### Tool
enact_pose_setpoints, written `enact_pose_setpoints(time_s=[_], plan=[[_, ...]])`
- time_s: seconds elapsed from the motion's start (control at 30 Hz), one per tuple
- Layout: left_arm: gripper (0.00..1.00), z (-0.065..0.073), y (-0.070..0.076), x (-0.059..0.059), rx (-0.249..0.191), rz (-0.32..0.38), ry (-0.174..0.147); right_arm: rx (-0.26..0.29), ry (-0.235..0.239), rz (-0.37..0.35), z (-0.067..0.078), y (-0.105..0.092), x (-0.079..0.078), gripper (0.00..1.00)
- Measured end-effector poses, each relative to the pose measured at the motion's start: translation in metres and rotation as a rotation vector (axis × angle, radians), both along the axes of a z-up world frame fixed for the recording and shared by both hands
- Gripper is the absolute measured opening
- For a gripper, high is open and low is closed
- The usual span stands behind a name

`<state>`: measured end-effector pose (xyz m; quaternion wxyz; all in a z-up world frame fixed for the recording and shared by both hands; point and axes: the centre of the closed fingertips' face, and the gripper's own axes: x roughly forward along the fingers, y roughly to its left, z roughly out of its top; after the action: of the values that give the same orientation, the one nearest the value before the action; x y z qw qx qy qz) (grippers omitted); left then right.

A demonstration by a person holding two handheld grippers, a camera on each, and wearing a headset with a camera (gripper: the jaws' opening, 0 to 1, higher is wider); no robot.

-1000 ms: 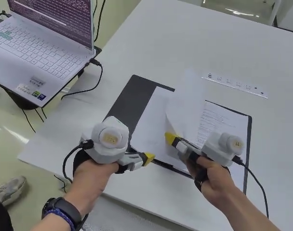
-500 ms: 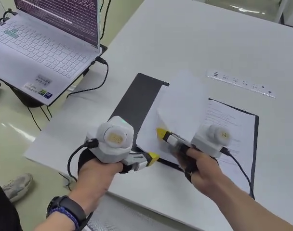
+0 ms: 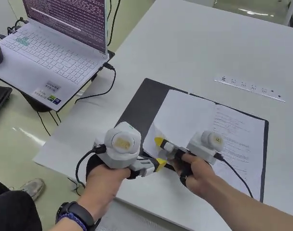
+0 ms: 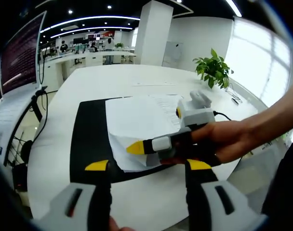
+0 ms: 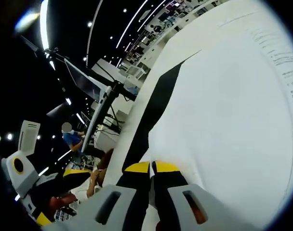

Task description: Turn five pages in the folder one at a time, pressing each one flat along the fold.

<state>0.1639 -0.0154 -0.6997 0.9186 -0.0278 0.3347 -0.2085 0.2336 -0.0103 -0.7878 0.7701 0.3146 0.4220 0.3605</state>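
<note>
— So, where is the folder sitting?

— Close to the near edge of the wide white table [image 3: 194,43], toward its left corner. It is a flat black rectangular folder [image 3: 139,103], lying open. The bare black cover is on the left, and a printed white sheet [image 3: 240,137] lies flat on the right half.

— And the page being turned?

— The blank white paper page [image 3: 185,115] lies over the middle of the folder, across the fold. It is mostly down, and its near edge curls up a little where it is pinched.

— Pinched by which tool?

— By the white, yellow-tipped right gripper [image 3: 159,142]. In its own view the right gripper [image 5: 153,167] has both jaws clenched together on that near edge, with the paper spreading away above them.

— And the other one?

— The left gripper [image 3: 160,165] hangs over the table's near edge, just beside the folder's near edge and right below the other gripper's tips. In its own view the left gripper [image 4: 147,165] has its jaws spread wide, released, and it points at the folder.

— Anything else about?

— A long white power strip [image 3: 250,87] lies toward the far right, well apart from the folder. Off the table's left edge stands an open white laptop [image 3: 45,57] with its screen lit.
</note>
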Motion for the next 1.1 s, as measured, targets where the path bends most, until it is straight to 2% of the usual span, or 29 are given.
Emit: enact_pose_setpoints(time_s=[0.07, 0.2, 0.3, 0.4, 0.5, 0.57, 0.63, 0.7, 0.77, 0.87, 0.93, 1.03, 1.1], plan=[[0.61, -0.001, 0.0, 0.001, 0.001, 0.001, 0.004, 0.016, 0.026, -0.007, -0.002, 0.004, -0.003, 0.0], [0.61, 0.0, 0.001, 0.002, 0.005, 0.003, 0.004, 0.032, 0.033, -0.026, -0.004, 0.009, -0.003, 0.04], [0.6, 0.0, 0.002, 0.002, 0.004, 0.01, 0.008, 0.041, 0.021, -0.029, -0.001, 0.011, -0.003, 0.06], [0.6, -0.002, 0.002, 0.001, 0.002, 0.014, 0.016, 0.066, 0.027, -0.033, 0.003, 0.013, -0.004, 0.11], [0.59, -0.004, 0.0, -0.001, 0.002, 0.011, 0.022, 0.103, 0.02, -0.014, 0.012, 0.016, -0.007, 0.2], [0.59, -0.006, 0.002, -0.001, 0.02, 0.011, 0.032, 0.124, -0.023, 0.032, 0.019, 0.02, -0.011, 0.3], [0.58, -0.008, 0.008, 0.001, 0.032, 0.02, 0.038, 0.12, -0.054, 0.067, 0.024, 0.02, -0.016, 0.36], [0.58, -0.007, 0.012, 0.003, 0.013, 0.046, 0.04, 0.131, -0.068, 0.076, 0.03, 0.018, -0.019, 0.37], [0.58, -0.007, 0.017, 0.003, 0.013, 0.058, 0.037, 0.134, -0.09, 0.082, 0.039, 0.012, -0.02, 0.38], [0.58, -0.01, 0.018, 0.002, -0.004, 0.075, 0.043, 0.126, -0.136, 0.087, 0.05, 0.0, -0.018, 0.39], [0.58, -0.012, 0.016, 0.003, -0.003, 0.068, 0.045, 0.084, -0.191, 0.088, 0.055, -0.016, -0.013, 0.39], [0.55, -0.01, 0.012, 0.006, -0.016, 0.057, 0.037, 0.032, -0.24, 0.066, 0.058, -0.039, -0.007, 0.38], [0.51, -0.009, 0.008, 0.009, -0.024, 0.039, 0.026, 0.017, -0.254, 0.035, 0.062, -0.055, -0.003, 0.37]])
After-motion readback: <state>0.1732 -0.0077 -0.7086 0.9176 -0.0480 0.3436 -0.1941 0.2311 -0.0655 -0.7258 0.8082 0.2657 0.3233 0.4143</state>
